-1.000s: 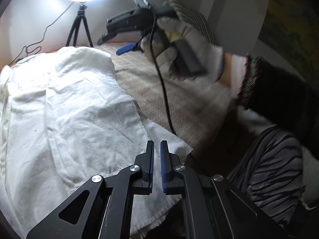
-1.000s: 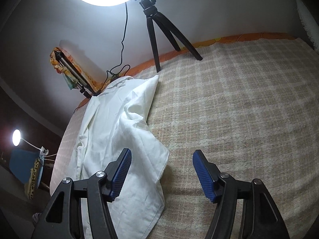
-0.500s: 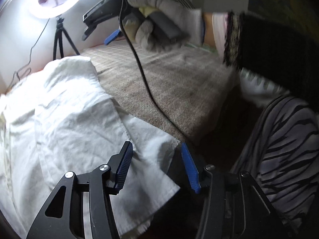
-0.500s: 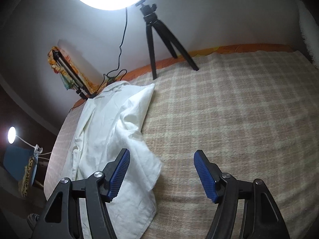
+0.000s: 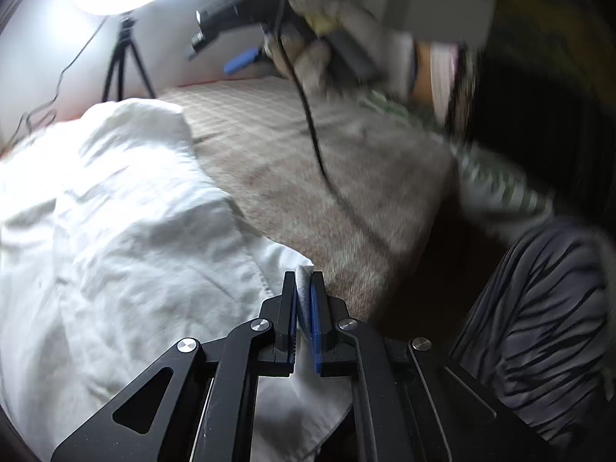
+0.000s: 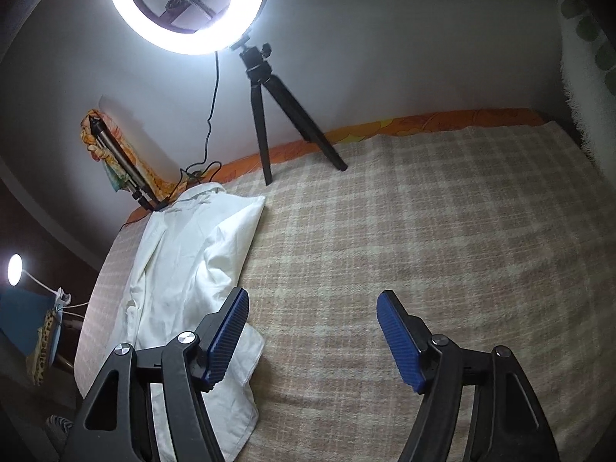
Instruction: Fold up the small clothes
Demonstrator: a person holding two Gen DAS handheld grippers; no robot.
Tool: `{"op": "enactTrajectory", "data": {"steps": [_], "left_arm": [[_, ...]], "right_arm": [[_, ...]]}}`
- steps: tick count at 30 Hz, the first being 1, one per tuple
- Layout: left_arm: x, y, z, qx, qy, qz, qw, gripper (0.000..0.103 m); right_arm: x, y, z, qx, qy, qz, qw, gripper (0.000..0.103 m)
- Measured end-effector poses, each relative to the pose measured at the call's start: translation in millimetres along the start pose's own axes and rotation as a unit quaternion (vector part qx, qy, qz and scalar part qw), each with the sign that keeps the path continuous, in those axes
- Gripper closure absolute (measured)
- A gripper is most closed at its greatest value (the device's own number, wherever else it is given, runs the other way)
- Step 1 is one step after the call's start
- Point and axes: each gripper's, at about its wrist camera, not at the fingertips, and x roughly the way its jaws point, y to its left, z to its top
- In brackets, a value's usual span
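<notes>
A bed [image 6: 442,238] covered by a beige checked blanket [image 6: 385,269] carries everything; along its far edge, against the wall, a black tripod [image 6: 269,115] holds a lit ring light [image 6: 188,7], and a folded stand [image 6: 119,161] leans at the far left corner. Nothing lies on the blanket between the grippers and the cloth. The white garment [image 6: 184,254], rumpled and partly doubled over, occupies the bed's left side, its long axis running from the far edge to the near edge. The left gripper [image 5: 304,288] has just closed, its jaws pressed together and pinching the garment's near corner [image 5: 303,281] at the near edge. The right gripper [image 6: 312,331], held in a gloved hand [image 5: 327,50], hangs above the bare blanket with its jaws spread wide and empty, its left finger just over the garment's right edge.
</notes>
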Motion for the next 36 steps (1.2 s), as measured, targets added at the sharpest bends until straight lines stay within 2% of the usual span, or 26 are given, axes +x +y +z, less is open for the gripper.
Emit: {"op": "enactTrajectory", "data": {"steps": [6, 12, 13, 14, 16, 17, 19, 26, 36], "left_arm": [[-27.4, 16.5, 0.1, -0.064, -0.037, -0.012, 0.9972, 0.099], [-47.0, 18.2, -4.8, -0.082, -0.058, -0.013, 0.9948, 0.099], [-48.2, 15.1, -4.8, -0.083, -0.06, -0.012, 0.9947, 0.099], [-50.6, 14.2, -6.5, -0.085, -0.061, -0.012, 0.9944, 0.099], [-52.6, 14.9, -9.1, -0.095, -0.065, -0.015, 0.9932, 0.099], [-53.7, 13.9, -8.7, -0.097, -0.067, -0.015, 0.9929, 0.099], [-56.7, 14.4, -12.5, -0.102, -0.072, -0.016, 0.9921, 0.099], [-73.8, 21.9, -25.7, -0.121, -0.094, -0.02, 0.988, 0.099], [-110.1, 44.6, -54.5, -0.157, -0.121, 0.008, 0.9801, 0.099]], "right_arm": [[49.4, 24.8, -20.2, -0.012, 0.049, 0.029, 0.998, 0.031], [71.6, 47.1, -31.5, -0.02, 0.077, 0.057, 0.995, 0.034], [74.6, 51.5, -32.2, -0.024, 0.082, 0.05, 0.995, 0.045], [78.0, 55.6, -32.6, -0.028, 0.088, 0.035, 0.995, 0.065], [82.2, 61.7, -33.3, -0.03, 0.097, 0.015, 0.995, 0.076], [81.8, 65.0, -33.1, -0.031, 0.098, 0.011, 0.995, 0.085], [77.8, 75.5, -31.2, -0.04, 0.094, 0.003, 0.995, 0.093], [68.6, 122.9, -16.9, -0.079, 0.095, -0.07, 0.99, 0.098], [84.3, 207.8, -12.1, -0.149, 0.1, -0.106, 0.978, 0.099]]}}
